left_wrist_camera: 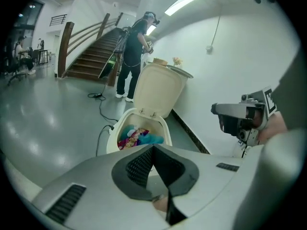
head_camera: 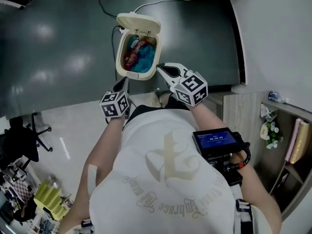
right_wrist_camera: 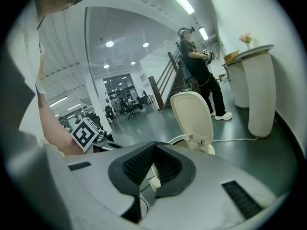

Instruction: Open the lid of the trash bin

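A cream trash bin [head_camera: 121,57] stands on the dark floor with its lid [head_camera: 139,23] swung up and back. Colourful rubbish, red and blue, [head_camera: 139,55] fills it. In the left gripper view the bin [left_wrist_camera: 115,135] lies just beyond my left gripper [left_wrist_camera: 153,148], its lid [left_wrist_camera: 158,90] upright. My left gripper [head_camera: 123,82] is shut and empty, near the bin's front left edge. My right gripper [head_camera: 160,68] is shut and empty too, its tip beside the bin's right front corner. In the right gripper view the raised lid [right_wrist_camera: 194,114] stands beyond my right gripper [right_wrist_camera: 154,145].
A cable [head_camera: 151,4] runs along the floor behind the bin. A person [left_wrist_camera: 134,51] stands by a staircase [left_wrist_camera: 88,56] further back. A white pedestal [right_wrist_camera: 261,90] stands by the wall. A wooden shelf [head_camera: 282,130] is at my right, an office chair [head_camera: 22,140] at my left.
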A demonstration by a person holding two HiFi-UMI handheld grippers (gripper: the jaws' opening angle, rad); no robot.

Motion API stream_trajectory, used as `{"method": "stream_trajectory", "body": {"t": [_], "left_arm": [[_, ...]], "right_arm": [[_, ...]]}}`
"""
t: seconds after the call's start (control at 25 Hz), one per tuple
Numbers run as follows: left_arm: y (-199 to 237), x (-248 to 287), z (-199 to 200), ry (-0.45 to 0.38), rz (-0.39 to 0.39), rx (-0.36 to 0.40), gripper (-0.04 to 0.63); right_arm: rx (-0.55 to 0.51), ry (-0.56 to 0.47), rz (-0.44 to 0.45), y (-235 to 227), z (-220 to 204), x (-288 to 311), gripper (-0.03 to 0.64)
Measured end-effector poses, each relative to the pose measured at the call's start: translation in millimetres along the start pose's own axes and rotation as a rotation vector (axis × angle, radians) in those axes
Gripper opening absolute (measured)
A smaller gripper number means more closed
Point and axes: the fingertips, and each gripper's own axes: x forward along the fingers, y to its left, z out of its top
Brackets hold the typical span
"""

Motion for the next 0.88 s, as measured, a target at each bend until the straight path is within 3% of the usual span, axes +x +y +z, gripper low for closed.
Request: {"method": "stream_trajectory", "body": {"t": [0.4,0.88], "left_arm": [[-18.9,-53.7,60.3,-0.194,-0.041,-0.042,0.012],[-40.0,-100.0,85.4,-0.293,-0.145,0.029,0.014]], "right_arm": [[-0.072,-0.075,0.058,29.5,44.3,-6.5,0.005],[-0.081,-0.138,0.082,52.3,66.3,-26.3,0.005]]}}
